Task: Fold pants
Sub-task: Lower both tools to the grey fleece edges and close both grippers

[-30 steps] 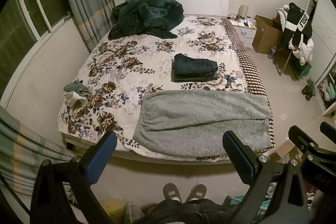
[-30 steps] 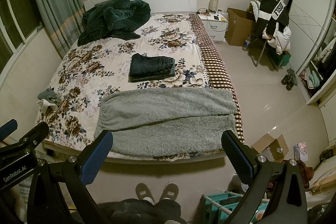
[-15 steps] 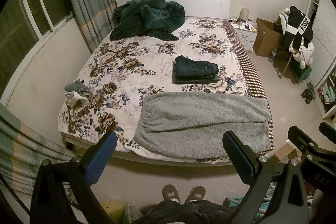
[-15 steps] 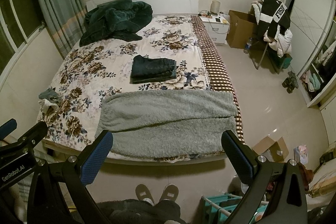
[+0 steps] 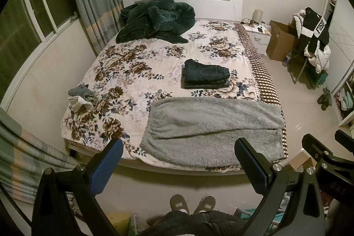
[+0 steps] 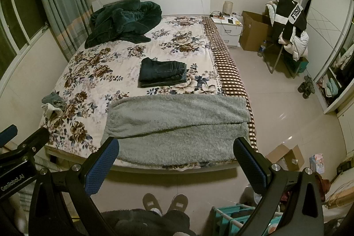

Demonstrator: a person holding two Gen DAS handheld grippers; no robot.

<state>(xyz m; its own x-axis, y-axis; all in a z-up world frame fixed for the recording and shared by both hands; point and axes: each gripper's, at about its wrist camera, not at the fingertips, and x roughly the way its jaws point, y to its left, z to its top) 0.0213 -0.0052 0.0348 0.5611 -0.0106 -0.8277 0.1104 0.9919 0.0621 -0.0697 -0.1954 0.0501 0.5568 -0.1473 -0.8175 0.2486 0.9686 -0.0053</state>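
Left wrist: grey pants (image 5: pixel 212 125) lie on the bed beyond both open, empty tools (image 5: pixel 179 166) (image 6: pixel 177 166).

The bed (image 5: pixel 263 72) carries a floral quilt with a checked strip along its right edge. Near the middle, closer to the right edge, lie the folded dark pants (image 5: pixel 205 74). A grey fleece blanket (image 5: pixel 212 127) covers the foot edge and its right corner. A dark green blanket (image 5: pixel 154 21) is heaped at the head, toward the left corner. Small crumpled clothes (image 5: pixel 80 97) lie at the left edge.
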